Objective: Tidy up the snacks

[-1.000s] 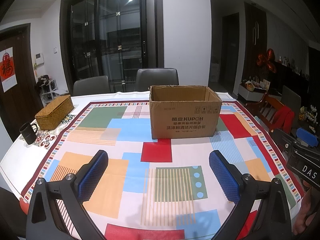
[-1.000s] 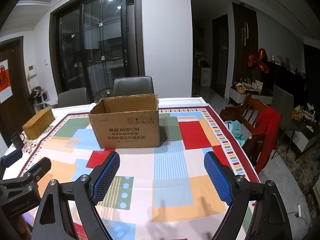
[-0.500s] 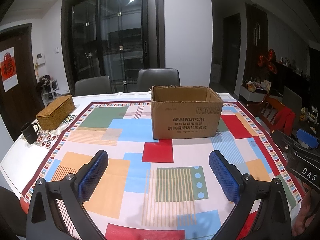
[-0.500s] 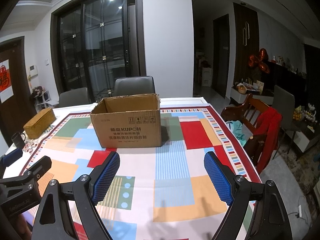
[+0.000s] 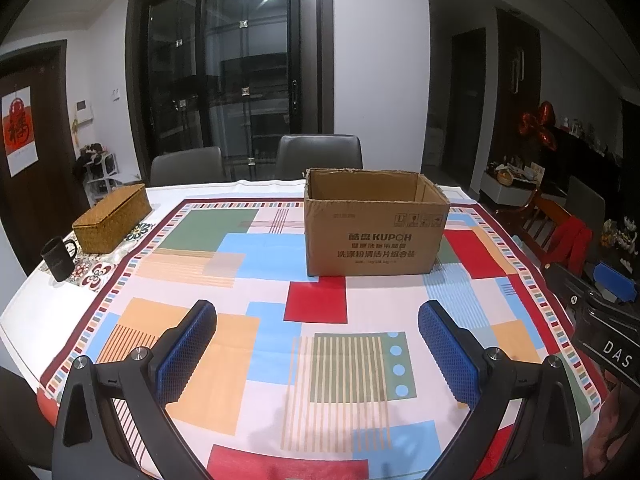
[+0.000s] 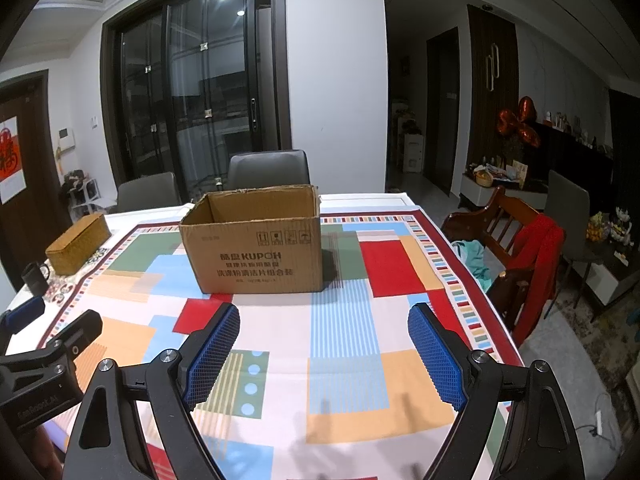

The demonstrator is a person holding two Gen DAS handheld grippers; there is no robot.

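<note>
Box: an open-topped brown corrugated cardboard box [image 5: 376,236] with printed lettering on its front, upright on the counter, flaps torn ragged along the rim; nothing can be seen inside it from either view.
Counter: a counter [image 5: 224,360] covered by a smooth cloth of coloured rectangles, stripes and dots with a chequered border.
Left gripper: the black left gripper [image 5: 318,340] with blue textured pads hangs over the cloth on the near side of the box, jaws spread wide, nothing between them.
Right gripper: the black right gripper [image 6: 324,344] with the same blue pads, also spread wide with nothing held, near side of the box and to the right of the left one.
Open room: bare cloth lies between both grippers and the box, and to the left and right of the box up to the border.
Left of the box: a rectangular woven wicker basket [image 5: 112,224] near the counter's edge, and a black mug [image 5: 59,258] just beside it, nearer the camera.
Behind the box: two grey chairs [image 5: 318,156] pushed against the far edge.
Right of the box: a wooden chair [image 6: 516,248] draped with a red garment, off the counter's right edge.
</note>
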